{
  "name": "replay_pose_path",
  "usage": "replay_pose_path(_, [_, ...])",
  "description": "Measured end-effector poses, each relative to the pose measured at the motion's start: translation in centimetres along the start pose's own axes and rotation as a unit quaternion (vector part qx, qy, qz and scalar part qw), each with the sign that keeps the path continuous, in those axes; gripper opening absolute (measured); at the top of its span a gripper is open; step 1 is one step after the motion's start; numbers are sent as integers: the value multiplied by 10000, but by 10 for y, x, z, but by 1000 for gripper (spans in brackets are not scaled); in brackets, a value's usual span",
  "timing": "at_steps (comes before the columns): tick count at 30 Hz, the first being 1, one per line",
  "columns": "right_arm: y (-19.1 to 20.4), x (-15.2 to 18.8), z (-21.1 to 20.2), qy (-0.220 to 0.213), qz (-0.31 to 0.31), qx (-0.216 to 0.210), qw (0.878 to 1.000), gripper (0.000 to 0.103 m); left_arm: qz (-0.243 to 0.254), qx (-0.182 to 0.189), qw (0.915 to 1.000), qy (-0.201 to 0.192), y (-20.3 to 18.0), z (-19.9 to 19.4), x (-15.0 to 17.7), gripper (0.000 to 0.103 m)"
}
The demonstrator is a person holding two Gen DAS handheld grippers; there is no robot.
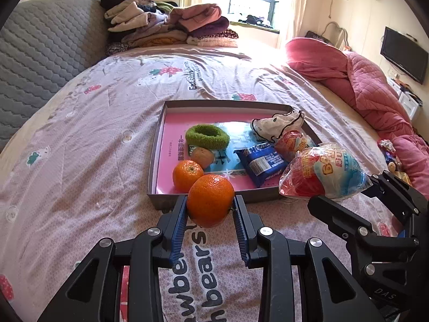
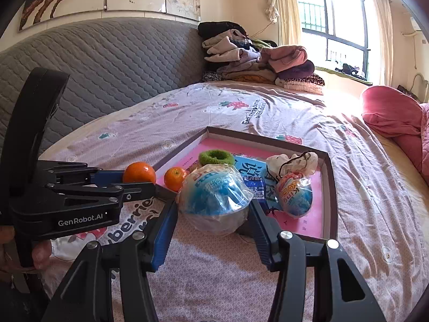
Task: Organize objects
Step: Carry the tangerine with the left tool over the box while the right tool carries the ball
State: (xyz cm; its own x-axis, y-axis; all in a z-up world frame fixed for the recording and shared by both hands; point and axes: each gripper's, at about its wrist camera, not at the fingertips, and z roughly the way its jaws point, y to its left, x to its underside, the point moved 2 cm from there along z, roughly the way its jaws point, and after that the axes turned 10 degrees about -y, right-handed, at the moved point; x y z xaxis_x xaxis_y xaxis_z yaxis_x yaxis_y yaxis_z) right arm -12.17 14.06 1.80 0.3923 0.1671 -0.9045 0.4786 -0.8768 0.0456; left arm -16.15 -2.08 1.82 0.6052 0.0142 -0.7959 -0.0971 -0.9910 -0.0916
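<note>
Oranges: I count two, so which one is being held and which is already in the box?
The orange pinched in the left hand-held gripper is held, short of the box. The other orange lies in the box's near corner, beside the green hair tie.

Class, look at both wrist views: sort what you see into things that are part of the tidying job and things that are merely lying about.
Part of the job:
- orange in the left gripper
- wrapped snack ball in the right gripper
- tray
- second orange, green hair tie, blue packet in the tray

Lying about:
- folded clothes
- pink quilt
</note>
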Motion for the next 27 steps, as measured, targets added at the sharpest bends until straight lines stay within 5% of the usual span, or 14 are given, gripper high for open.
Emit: replay_pose_path(27, [-59, -73, -50, -913, 69, 454, 9948, 54, 366, -203, 9975, -566, -40, -24, -70, 34])
